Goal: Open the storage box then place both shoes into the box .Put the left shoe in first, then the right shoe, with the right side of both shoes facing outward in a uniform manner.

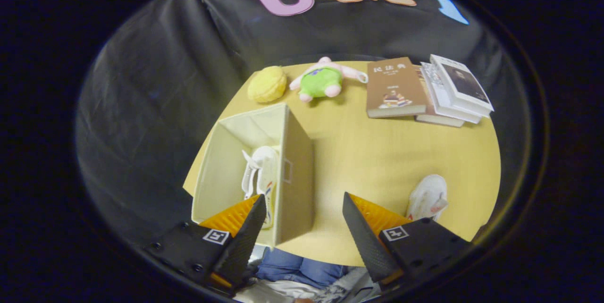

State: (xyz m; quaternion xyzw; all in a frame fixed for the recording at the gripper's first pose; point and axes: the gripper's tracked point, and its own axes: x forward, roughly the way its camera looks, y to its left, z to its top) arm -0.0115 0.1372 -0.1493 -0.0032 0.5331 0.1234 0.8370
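An open beige storage box [297,171] stands on the yellow table [377,152], on its left part. One white shoe [261,175] lies inside the box, against the right wall. The other white shoe [428,197] rests on the table just beyond my right finger. My gripper [302,211] hangs high above the table's near edge, open, with nothing between its fingers. The box's right wall lies between the fingers in this view, and the left fingertip [252,220] overlaps the shoe in the box.
At the table's far edge lie a yellow plush ball [267,84] and a pink and green plush toy [323,81]. Several books [424,90] are stacked at the far right. A person's legs in blue jeans [302,270] show below the near edge.
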